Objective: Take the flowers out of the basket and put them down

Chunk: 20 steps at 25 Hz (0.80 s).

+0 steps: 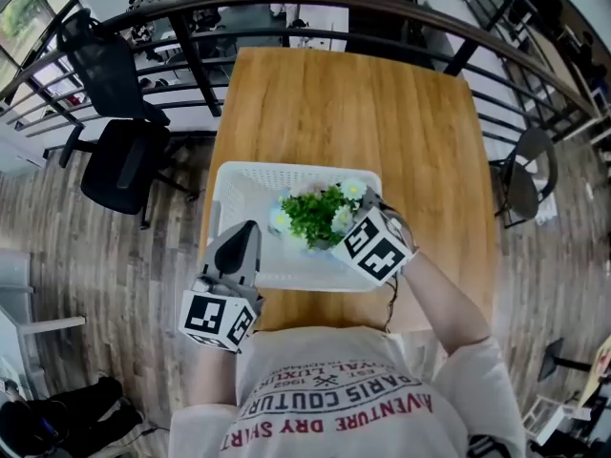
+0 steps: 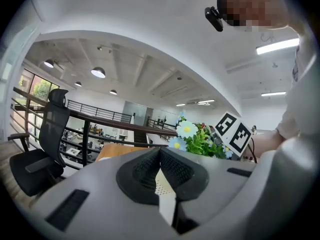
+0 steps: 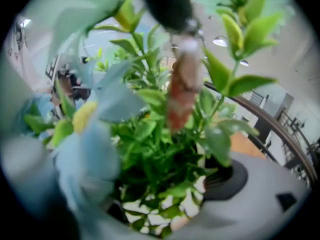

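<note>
Flowers (image 1: 320, 216) sit in the basket (image 1: 239, 181) on the surface (image 1: 382, 113). Right tool (image 1: 358, 216) pinches their foliage; left tool (image 1: 250, 229) is pressed together over the basket's left side. We judge the grasp made. Next: lift clear of the rim and set down on bare wood.

Wood table (image 1: 344, 113), blk office chair (image 1: 124, 160), prob. railing (image 1: 198, 65).

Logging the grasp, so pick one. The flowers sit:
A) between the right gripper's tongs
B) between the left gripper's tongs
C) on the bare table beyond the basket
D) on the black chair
A: the right gripper view shows the flowers filling the gap between the tongs of the right gripper, over the basket; the left gripper holds nothing.
</note>
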Motion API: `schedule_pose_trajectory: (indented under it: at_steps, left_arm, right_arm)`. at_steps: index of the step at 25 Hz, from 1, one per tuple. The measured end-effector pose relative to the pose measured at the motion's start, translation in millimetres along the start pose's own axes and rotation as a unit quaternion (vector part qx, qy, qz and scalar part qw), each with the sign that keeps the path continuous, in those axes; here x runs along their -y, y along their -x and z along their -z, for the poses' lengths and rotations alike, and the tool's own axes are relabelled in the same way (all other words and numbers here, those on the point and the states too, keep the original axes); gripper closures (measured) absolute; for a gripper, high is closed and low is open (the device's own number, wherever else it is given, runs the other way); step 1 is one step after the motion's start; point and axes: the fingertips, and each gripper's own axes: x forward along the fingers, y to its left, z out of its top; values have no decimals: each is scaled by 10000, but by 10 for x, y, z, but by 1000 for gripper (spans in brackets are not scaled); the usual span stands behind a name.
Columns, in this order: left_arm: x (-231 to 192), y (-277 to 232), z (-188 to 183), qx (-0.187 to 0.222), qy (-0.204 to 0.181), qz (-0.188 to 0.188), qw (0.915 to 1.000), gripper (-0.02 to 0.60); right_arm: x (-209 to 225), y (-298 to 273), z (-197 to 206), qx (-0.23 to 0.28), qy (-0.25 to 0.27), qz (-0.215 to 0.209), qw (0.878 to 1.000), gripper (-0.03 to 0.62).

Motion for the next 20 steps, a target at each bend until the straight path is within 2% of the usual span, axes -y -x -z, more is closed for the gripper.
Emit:
schedule_pose_trajectory:
  at_steps: [6,11,15,20]
  left_arm:
    - [908,-261,17,207,-51,-26,9998,560]
    - [1634,-536,23,378,-66,71,9992,560]
    - [2167,-692,98,419,-86,233,9988,560]
    - [2580,-863,328,331,-14,383,9987,560]
  right_arm:
    - [258,759,443,376,-208,22,9991,115]
    - [512,1406,703,679,-77,206,9974,115]
    - [699,1683,1181,579,-174,344,9976,115]
    - [784,1686,1830,365,-447,298,9979,115]
